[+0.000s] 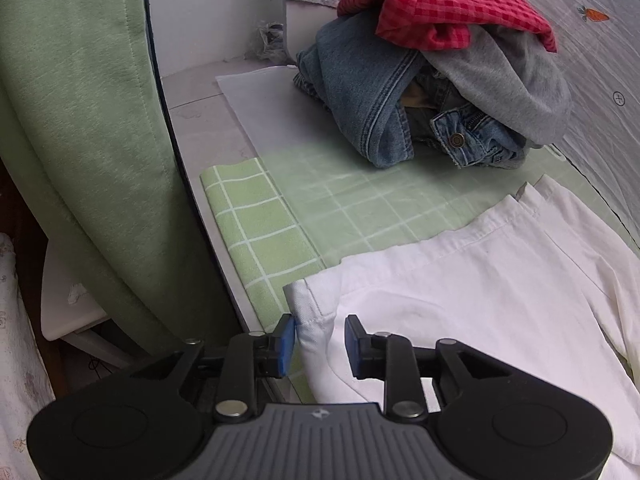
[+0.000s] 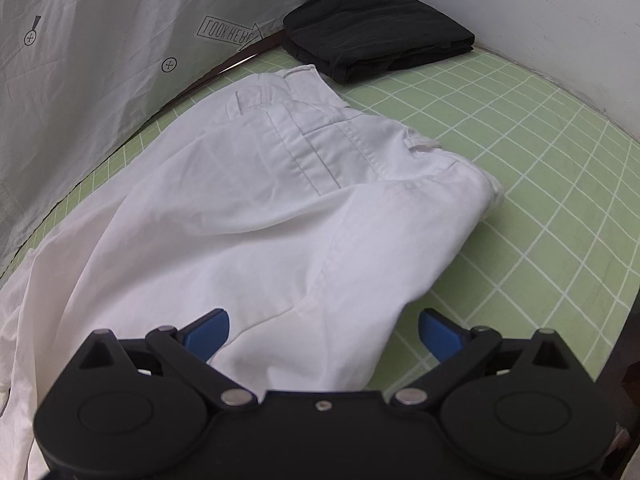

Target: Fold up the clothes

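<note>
White trousers lie spread on the green checked tablecloth, hem corner between the parted left gripper pads, unpinched; right gripper spread wide over them; grey sheet behind.

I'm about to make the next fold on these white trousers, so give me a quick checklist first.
1. Left gripper open, over the hem of the white trousers: ok.
2. Right gripper open, trousers fabric between its pads: ok.
3. Trousers lying flat: not ok, rumpled across the middle.
4. Bare green checked cloth beside the trousers: ok.
5. Folded black garment clear of the trousers: cannot tell, edges very close.
6. Unfolded pile apart from the trousers: ok.
</note>
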A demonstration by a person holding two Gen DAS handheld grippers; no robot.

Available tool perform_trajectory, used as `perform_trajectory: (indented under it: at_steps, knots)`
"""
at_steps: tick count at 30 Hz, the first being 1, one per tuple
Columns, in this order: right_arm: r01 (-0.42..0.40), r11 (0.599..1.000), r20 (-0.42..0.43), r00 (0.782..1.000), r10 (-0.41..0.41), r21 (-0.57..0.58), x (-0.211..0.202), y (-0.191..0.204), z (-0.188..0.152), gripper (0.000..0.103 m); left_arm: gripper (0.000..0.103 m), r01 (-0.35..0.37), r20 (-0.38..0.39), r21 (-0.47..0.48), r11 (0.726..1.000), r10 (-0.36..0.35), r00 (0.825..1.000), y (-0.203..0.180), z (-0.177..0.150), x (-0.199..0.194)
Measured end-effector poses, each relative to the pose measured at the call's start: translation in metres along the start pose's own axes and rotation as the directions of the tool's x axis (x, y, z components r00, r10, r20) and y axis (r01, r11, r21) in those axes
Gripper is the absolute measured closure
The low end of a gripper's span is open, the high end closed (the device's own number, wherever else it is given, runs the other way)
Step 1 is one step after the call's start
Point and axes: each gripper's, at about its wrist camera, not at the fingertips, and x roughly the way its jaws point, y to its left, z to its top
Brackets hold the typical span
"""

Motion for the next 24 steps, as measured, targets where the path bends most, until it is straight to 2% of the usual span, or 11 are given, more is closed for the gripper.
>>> perform_trajectory:
  at_steps: [2, 4, 7, 10, 13, 15, 19, 21, 24]
  knots:
    - [0.001, 1.0, 0.012, 1.0, -0.001, 0.018, -0.001, -0.008, 0.0, 0.001, 0.059, 0.023, 0.007, 0.024, 0.999, -0.023, 1.0, -0.011, -0.001, -0.004]
    - [0.004, 0.999, 0.007, 1.0, -0.004, 0.05, -0.002, -0.019, 0.0, 0.001, 0.058, 0.044, 0.004, 0.063, 0.997, -0.045, 0.999, -0.024, -0.005, -0.008]
    - [-0.001, 0.996, 0.008, 1.0, 0.001, 0.09, -0.003, -0.035, -0.001, 0.001, 0.05, 0.093, -0.007, 0.135, 0.987, -0.093, 0.996, -0.044, -0.018, -0.014]
    - [-0.024, 0.989, 0.005, 1.0, 0.023, 0.144, -0.002, -0.052, -0.003, 0.001, 0.05, 0.149, -0.062, 0.2, 0.968, -0.14, 0.988, -0.068, -0.043, -0.015]
    - [-0.051, 0.977, 0.001, 0.999, 0.052, 0.205, 0.0, -0.068, -0.004, 0.001, 0.05, 0.216, -0.137, 0.279, 0.936, -0.184, 0.973, -0.095, -0.072, -0.015]
    - [-0.06, 0.977, 0.019, 0.998, 0.057, 0.207, 0.0, -0.074, -0.001, 0.001, 0.05, 0.255, -0.176, 0.331, 0.909, -0.206, 0.963, -0.112, -0.09, -0.016]
    - [-0.098, 0.969, 0.055, 0.995, 0.087, 0.229, 0.002, -0.085, 0.017, 0.002, 0.05, 0.301, -0.231, 0.395, 0.868, -0.223, 0.947, -0.139, -0.118, -0.02]
    - [-0.137, 0.943, 0.068, 0.99, 0.122, 0.303, 0.009, -0.096, 0.025, 0.007, 0.049, 0.306, -0.244, 0.431, 0.849, -0.217, 0.945, -0.149, -0.129, -0.023]
    - [-0.179, 0.912, 0.085, 0.984, 0.158, 0.37, 0.021, -0.106, 0.034, 0.02, 0.047, 0.306, -0.256, 0.463, 0.832, -0.205, 0.945, -0.158, -0.141, -0.026]
